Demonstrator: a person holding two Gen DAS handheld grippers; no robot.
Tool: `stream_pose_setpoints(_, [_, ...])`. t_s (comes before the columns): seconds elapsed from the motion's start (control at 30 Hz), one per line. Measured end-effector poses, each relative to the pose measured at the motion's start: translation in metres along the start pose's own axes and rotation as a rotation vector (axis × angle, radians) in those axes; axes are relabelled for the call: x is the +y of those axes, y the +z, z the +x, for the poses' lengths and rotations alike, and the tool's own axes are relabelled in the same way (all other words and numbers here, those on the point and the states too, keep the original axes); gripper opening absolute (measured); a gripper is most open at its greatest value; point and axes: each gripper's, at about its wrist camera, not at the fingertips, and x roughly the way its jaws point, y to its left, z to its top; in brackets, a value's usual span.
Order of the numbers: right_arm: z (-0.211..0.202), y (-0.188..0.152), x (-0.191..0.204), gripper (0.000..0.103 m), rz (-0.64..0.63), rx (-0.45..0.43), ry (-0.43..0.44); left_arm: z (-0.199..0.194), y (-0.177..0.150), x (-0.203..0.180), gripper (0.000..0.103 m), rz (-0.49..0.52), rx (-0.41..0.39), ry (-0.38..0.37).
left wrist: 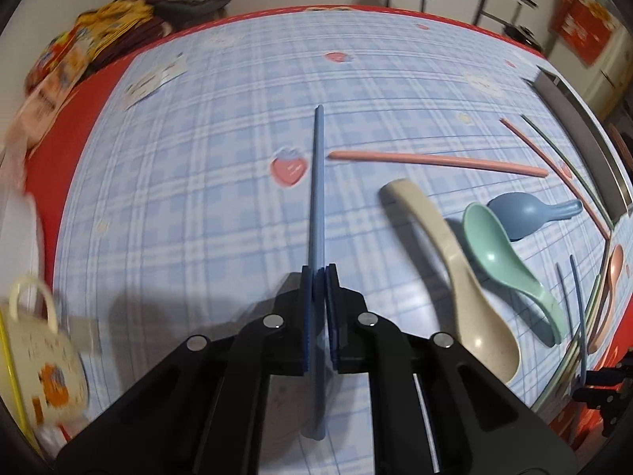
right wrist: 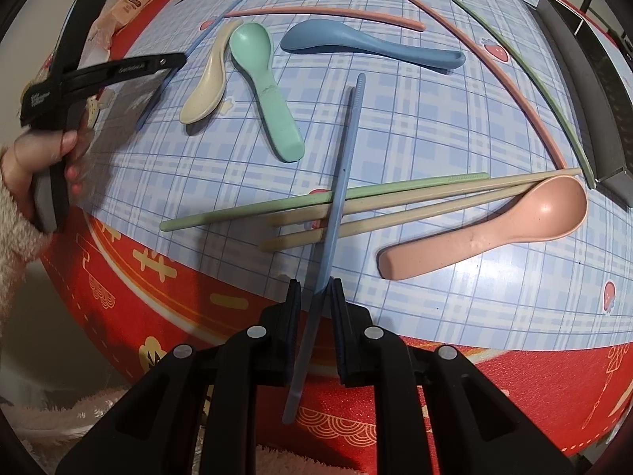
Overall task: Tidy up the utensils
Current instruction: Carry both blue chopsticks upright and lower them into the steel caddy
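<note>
My left gripper [left wrist: 319, 273] is shut on a blue chopstick [left wrist: 317, 182] that points straight ahead above the table. My right gripper [right wrist: 316, 287] is shut on a second blue chopstick [right wrist: 342, 170], which crosses over a green chopstick [right wrist: 277, 204] and two beige chopsticks [right wrist: 395, 217]. A beige spoon [left wrist: 455, 269], a green spoon [left wrist: 502, 257] and a blue spoon [left wrist: 522, 213] lie right of the left gripper. A pink spoon [right wrist: 506, 221] lies by the right gripper. The left gripper also shows in the right wrist view [right wrist: 174, 59].
Pink chopsticks [left wrist: 435, 158] and another green chopstick [right wrist: 526, 75] lie further out. A dark tray [right wrist: 585, 79] sits at the table's right side. A cream cup [left wrist: 35, 348] stands at the left. Snack packets [left wrist: 79, 47] lie at the far left corner.
</note>
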Motion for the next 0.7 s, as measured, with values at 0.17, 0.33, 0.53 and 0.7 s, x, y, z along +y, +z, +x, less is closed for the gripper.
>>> stream_pose_setpoints(0.17, [0.000, -0.001, -0.001, 0.015, -0.002, -0.008, -0.002, -0.009, -0.018, 0.006, 0.011, -0.071, 0.006, 0.001])
stream_pose_setpoints(0.33, [0.000, -0.002, -0.001, 0.010, 0.004, -0.015, -0.010, -0.018, -0.039, 0.004, 0.011, -0.122, 0.004, -0.002])
stream_pose_setpoints(0.53, [-0.001, -0.002, -0.009, 0.007, 0.042, -0.022, 0.018, -0.025, -0.054, -0.003, 0.011, -0.134, -0.010, 0.013])
stream_pose_setpoints(0.7, [0.000, 0.000, -0.014, 0.007, 0.072, -0.016, 0.041, -0.025, -0.054, -0.003, 0.011, -0.131, -0.005, 0.024])
